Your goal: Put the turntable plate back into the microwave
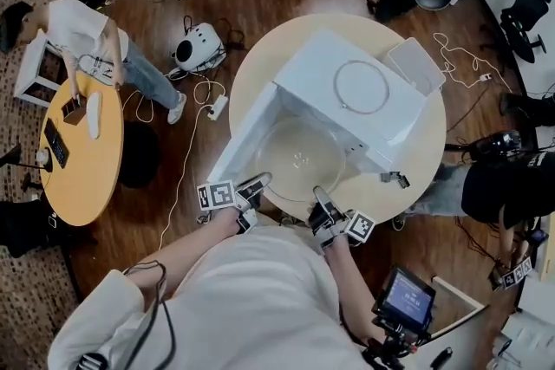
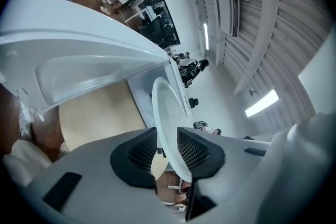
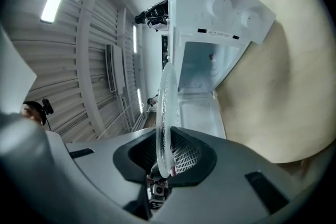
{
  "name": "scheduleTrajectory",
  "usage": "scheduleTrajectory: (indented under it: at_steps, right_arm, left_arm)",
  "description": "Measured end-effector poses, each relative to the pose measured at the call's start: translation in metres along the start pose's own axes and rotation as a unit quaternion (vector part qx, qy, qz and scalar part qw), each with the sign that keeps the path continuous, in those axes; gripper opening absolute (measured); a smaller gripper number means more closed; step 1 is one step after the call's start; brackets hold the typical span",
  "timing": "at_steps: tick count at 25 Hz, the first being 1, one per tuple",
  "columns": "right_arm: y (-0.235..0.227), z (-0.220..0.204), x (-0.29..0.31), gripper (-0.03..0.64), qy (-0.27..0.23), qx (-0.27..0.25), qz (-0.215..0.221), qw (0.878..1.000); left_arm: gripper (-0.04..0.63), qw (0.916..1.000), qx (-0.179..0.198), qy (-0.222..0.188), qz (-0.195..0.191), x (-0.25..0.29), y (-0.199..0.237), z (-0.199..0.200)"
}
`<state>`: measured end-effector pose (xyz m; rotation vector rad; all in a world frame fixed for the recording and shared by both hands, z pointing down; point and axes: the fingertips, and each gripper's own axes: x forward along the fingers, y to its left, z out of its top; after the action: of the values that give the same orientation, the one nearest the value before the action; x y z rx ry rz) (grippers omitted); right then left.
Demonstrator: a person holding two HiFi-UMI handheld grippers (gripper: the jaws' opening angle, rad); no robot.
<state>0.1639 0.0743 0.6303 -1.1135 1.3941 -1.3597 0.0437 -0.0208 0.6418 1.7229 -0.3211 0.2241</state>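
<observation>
A clear glass turntable plate (image 1: 299, 159) hangs level in front of the white microwave (image 1: 381, 113), whose door (image 1: 241, 143) swings open to the left. My left gripper (image 1: 257, 185) is at the plate's near left rim, my right gripper (image 1: 319, 197) at its near right rim. In the left gripper view the plate (image 2: 165, 113) stands edge-on between the pads of the left gripper (image 2: 167, 149), which look parted around it. In the right gripper view the right gripper (image 3: 167, 160) is shut on the plate's rim (image 3: 164, 113), facing the open cavity (image 3: 202, 68).
The microwave sits on a round beige table (image 1: 429, 160). A thin ring (image 1: 362, 87) lies on its top, and a white box (image 1: 416, 65) is beside it. A seated person (image 1: 87, 39), a small yellow table (image 1: 82, 160), floor cables (image 1: 195, 126) and a screen (image 1: 406, 299) surround it.
</observation>
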Motion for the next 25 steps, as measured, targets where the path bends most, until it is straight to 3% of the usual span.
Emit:
scheduleTrajectory:
  at_steps: [4, 10, 17, 25]
  right_arm:
    - [-0.02, 0.003, 0.0, 0.055, -0.007, 0.019, -0.021, 1.0]
    - [-0.051, 0.028, 0.008, 0.055, -0.045, 0.039, -0.054, 0.997]
    - [-0.077, 0.052, 0.021, 0.055, -0.078, 0.046, -0.083, 0.992]
    - [-0.092, 0.072, 0.049, 0.055, -0.102, 0.037, -0.087, 0.99]
  left_arm:
    - [0.106, 0.9997, 0.001, 0.012, 0.024, -0.004, 0.012, -0.007]
    - [0.106, 0.9996, 0.0, 0.025, 0.014, -0.001, 0.013, -0.014]
    - [0.106, 0.9974, 0.06, 0.039, -0.005, 0.0, -0.004, -0.005]
    - [0.106, 0.9864, 0.153, 0.059, -0.016, 0.006, -0.028, 0.015]
